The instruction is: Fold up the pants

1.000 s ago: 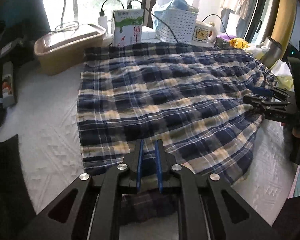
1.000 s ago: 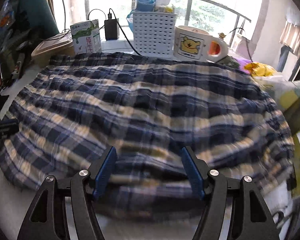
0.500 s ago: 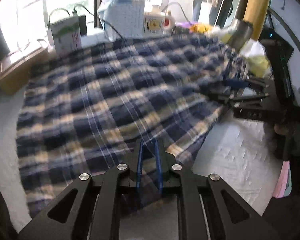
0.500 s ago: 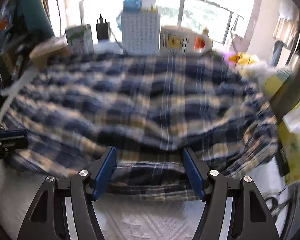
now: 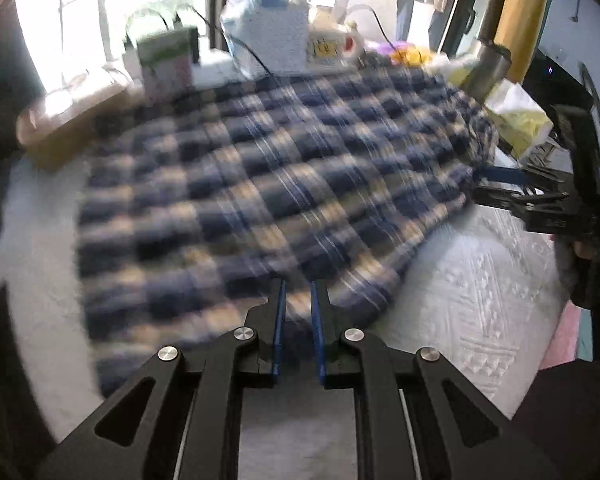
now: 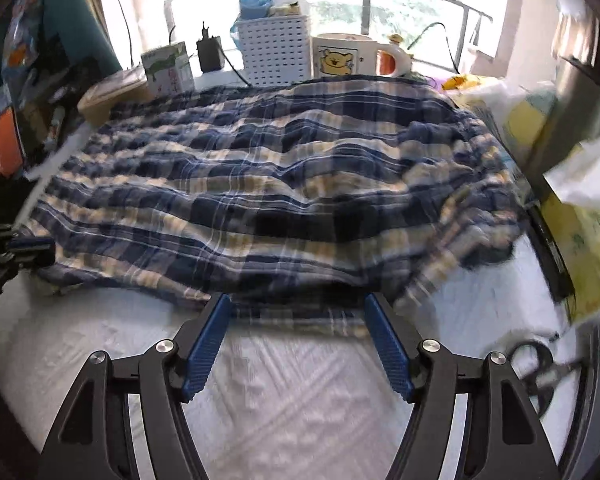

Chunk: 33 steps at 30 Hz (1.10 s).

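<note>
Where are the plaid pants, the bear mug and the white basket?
plaid pants (image 6: 284, 184): right wrist view, middle of the spread fabric.
bear mug (image 6: 336, 62): right wrist view, on the bear picture.
white basket (image 6: 276, 54): right wrist view, its perforated front wall.

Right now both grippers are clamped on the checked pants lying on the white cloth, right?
Only one. The left gripper is shut on the pants; the right gripper is open, its jaws spread wide at the hem, as the right wrist view shows.

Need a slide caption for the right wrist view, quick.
Right gripper, jaws wide open, at the near edge of the plaid pants spread on the white quilted cover.
</note>
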Tool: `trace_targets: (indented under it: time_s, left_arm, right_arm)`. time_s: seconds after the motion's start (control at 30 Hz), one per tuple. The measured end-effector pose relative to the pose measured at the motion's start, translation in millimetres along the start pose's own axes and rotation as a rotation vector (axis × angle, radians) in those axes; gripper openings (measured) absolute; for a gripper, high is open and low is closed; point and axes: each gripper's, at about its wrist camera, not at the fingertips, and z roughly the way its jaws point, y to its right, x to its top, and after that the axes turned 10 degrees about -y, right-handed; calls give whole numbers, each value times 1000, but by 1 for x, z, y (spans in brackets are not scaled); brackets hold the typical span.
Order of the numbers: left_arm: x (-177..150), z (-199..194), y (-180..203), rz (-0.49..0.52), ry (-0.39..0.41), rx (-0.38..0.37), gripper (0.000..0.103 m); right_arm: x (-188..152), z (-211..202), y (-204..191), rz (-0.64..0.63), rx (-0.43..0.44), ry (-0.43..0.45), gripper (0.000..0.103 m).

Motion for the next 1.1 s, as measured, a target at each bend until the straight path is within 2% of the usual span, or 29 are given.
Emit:
trace_targets:
  time_s: [0.13, 0.23, 0.33, 0.4, 0.53, 0.73, 0.8, 0.97, 1.03, 1.1]
  left_arm:
    - [29, -5, -23, -4, 55, 38, 12]
    - [52, 3, -38, 7, 75, 60, 12]
    - [73, 18, -52, 16, 71, 62, 12]
    - [87, 30, -61, 12, 61, 76, 12]
    - [111, 45, -80, -25, 56, 83, 12]
    - [134, 75, -116, -106, -22, 75, 12]
    - [134, 76, -120, -97, -6, 54, 12]
    - [132, 73, -129, -101, 3, 44, 12]
    - [130, 67, -129, -113, 3, 96, 12]
    - [127, 61, -132, -126, 14, 113, 12]
  right_arm:
    - [14, -26, 21, 38, 11, 118, 71]
    - [43, -28, 36, 61, 0, 173, 72]
    - [79, -20, 52, 106, 36, 195, 72]
    - [104, -6, 62, 160, 72, 166, 72]
    - [139, 26, 75, 286, 108, 17, 72]
    - [166, 63, 73, 303, 104, -52, 72]
    - [172, 80, 78, 344, 97, -86, 72]
    - [186, 87, 79, 392, 52, -80, 72]
    - [191, 89, 75, 392, 33, -87, 72]
    - [188, 82, 73, 396, 22, -74, 72]
